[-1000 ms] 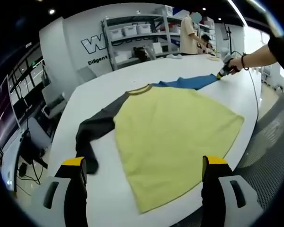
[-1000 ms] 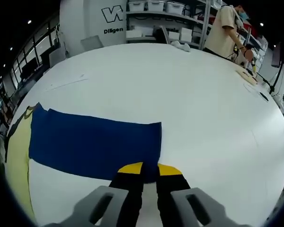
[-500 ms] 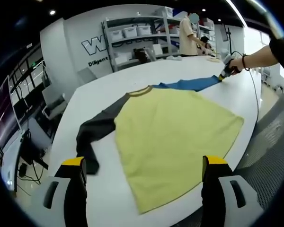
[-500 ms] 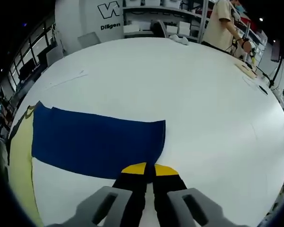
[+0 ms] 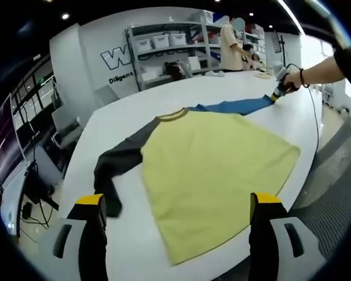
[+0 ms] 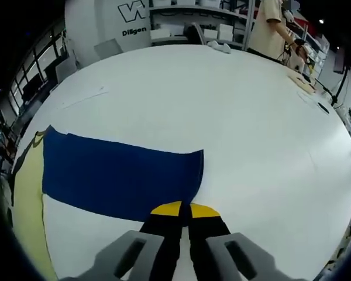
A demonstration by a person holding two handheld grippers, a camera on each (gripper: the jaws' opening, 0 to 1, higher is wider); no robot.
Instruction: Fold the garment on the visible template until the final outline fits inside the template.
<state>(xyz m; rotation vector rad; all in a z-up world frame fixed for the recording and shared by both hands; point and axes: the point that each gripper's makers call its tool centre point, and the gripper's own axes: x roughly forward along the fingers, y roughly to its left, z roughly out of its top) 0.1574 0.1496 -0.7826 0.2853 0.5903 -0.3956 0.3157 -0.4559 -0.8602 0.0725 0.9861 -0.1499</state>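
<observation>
Garment [image 5: 216, 175] flat on white table [image 6: 222, 99], yellow body mid-frame in left gripper view, dark sleeve [image 5: 120, 161] lower left, blue sleeve [image 6: 120, 175] stretched toward upper right. Right tool [image 6: 179, 209] pinched closed on blue sleeve's cuff edge (bottom centre of right gripper view). Left tool [image 5: 175, 202] wide open, empty, above hem. Sleeve's long axis runs from right tool back toward body; fold likely goes inward, right hand nearer.

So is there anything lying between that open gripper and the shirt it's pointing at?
Nothing visible. The left gripper hangs open over the yellow body of the shirt, with only bare white table beside the near hem. The right gripper is already shut on the blue sleeve.
</observation>
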